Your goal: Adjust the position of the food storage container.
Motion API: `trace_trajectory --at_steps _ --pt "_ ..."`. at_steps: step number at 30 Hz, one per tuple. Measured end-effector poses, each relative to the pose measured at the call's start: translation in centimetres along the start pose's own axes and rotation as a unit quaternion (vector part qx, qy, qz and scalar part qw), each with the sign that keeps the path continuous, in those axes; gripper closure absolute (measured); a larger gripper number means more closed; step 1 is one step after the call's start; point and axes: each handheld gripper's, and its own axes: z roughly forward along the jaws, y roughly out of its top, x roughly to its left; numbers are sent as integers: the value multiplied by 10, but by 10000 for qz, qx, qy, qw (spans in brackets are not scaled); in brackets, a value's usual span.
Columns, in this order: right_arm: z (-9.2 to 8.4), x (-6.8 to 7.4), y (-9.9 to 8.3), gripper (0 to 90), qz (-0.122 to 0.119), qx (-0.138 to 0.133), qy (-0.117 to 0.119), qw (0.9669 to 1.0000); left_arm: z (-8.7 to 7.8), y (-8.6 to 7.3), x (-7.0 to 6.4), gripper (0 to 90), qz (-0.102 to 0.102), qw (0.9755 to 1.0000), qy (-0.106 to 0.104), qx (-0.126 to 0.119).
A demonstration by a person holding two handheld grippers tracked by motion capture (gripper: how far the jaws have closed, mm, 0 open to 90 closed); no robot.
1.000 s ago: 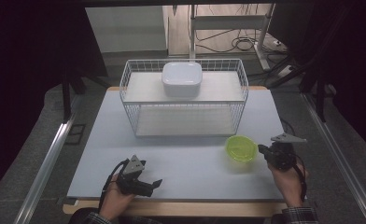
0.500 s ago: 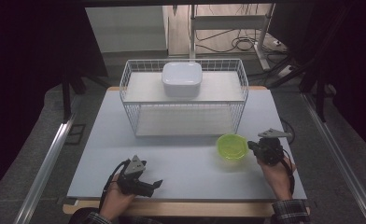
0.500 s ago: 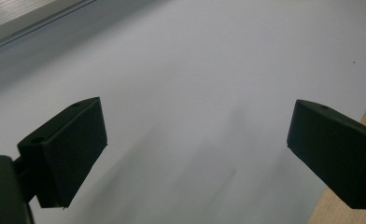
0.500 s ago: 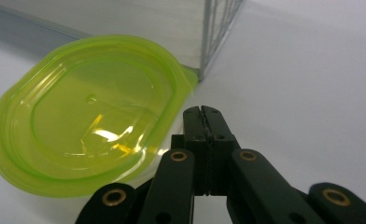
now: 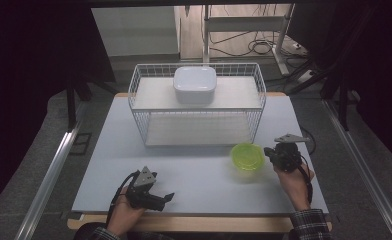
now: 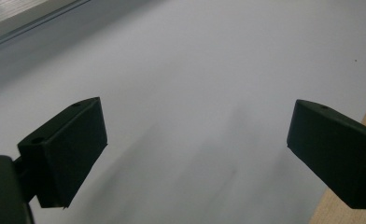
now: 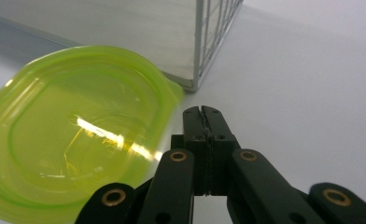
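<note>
Grey tabletop [image 5: 194,165]: right hand-held gripper [image 7: 203,112] fully closed, nothing held, jaws beside green bowl [image 7: 78,130]; left hand-held gripper [image 6: 195,144] spread wide, nothing held.

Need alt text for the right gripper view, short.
The right gripper, its black jaws shut with nothing between them, sits beside a translucent lime-green plastic container on a pale table. The corner of a white wire basket stands just behind.

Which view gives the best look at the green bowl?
The right gripper view: the green bowl looms close beside the shut right gripper. The high view shows it small before the wire basket.
</note>
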Motion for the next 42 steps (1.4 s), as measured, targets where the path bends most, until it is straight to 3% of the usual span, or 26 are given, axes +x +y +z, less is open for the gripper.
trace_trajectory --at_steps 4,8,10,16,24,35,42 --pt "5 -7 -5 897 138 219 -53 9996 0 0 0 45 5 10000 1 9" --pt "14 -15 -13 897 370 338 308 9983 1 0 0 46 2 10000 0 22" --pt "20 -13 -15 897 364 399 454 9975 1 0 0 46 11 10000 8 42" --pt "35 -2 -16 898 235 474 817 9952 1 0 0 46 13 10000 25 62" --pt "42 8 -14 898 220 422 1045 9934 3 0 -1 46 4 10000 27 84" --pt "54 41 -6 898 -133 414 1344 9900 3 0 -1 45 50 9999 31 143" --pt "58 62 -3 898 -192 434 1678 9847 3 -1 -1 45 50 9999 35 144"
